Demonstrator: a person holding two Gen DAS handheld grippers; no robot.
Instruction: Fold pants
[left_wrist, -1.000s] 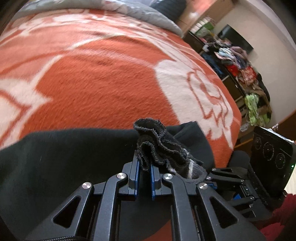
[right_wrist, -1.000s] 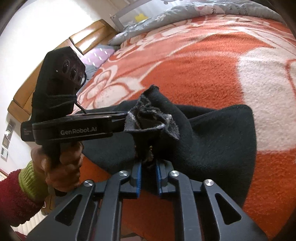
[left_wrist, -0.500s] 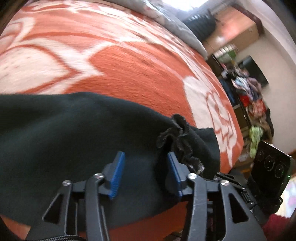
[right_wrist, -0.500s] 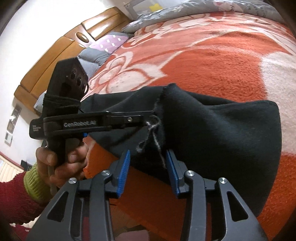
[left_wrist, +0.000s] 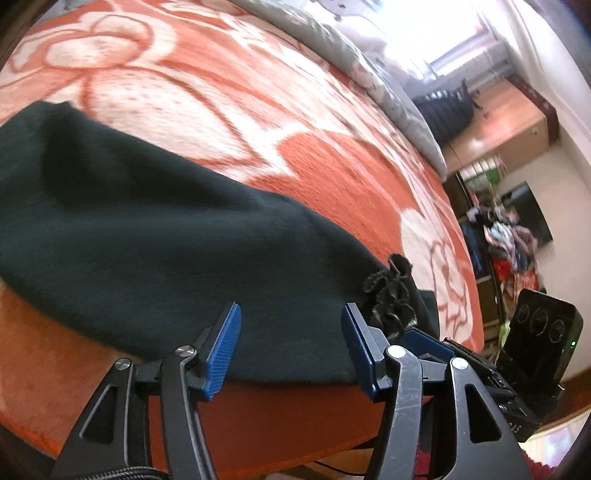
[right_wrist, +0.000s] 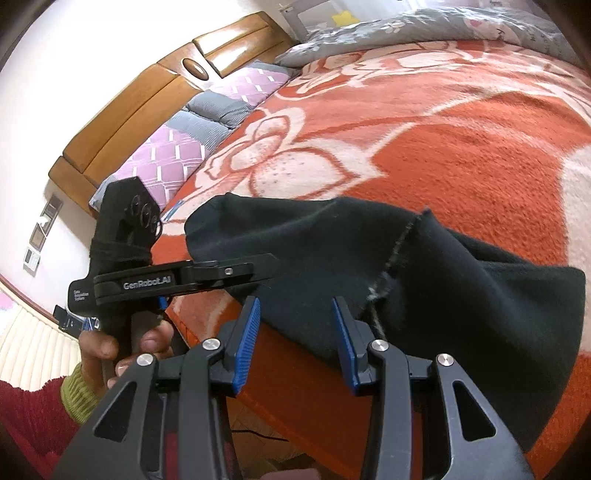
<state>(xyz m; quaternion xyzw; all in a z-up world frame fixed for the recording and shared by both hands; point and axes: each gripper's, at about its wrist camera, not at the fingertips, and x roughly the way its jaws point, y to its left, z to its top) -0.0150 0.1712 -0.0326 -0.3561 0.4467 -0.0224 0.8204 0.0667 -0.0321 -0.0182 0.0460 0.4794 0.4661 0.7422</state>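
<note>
The black pants (left_wrist: 155, 240) lie folded on the orange and white blanket (left_wrist: 295, 122) near the bed's front edge; they also show in the right wrist view (right_wrist: 424, 273). A crumpled, frayed hem (left_wrist: 391, 295) bunches at their right end. My left gripper (left_wrist: 288, 347) is open and empty just above the pants' near edge. My right gripper (right_wrist: 295, 339) is open and empty over the same edge, with a pale seam (right_wrist: 391, 266) just beyond it. The left gripper also shows in the right wrist view (right_wrist: 236, 271), held in a hand.
The bed's front edge (right_wrist: 280, 406) runs under both grippers. A wooden headboard (right_wrist: 147, 110) with purple and grey pillows (right_wrist: 184, 147) stands at the left. A grey quilt (left_wrist: 351, 62) lies at the far side. A cluttered shelf with clothes (left_wrist: 506, 243) stands beyond the bed's right end.
Both grippers were shut on the bunched pant hem a second ago. They opened, let it go and drew back; the pants now lie flat on the blanket.
</note>
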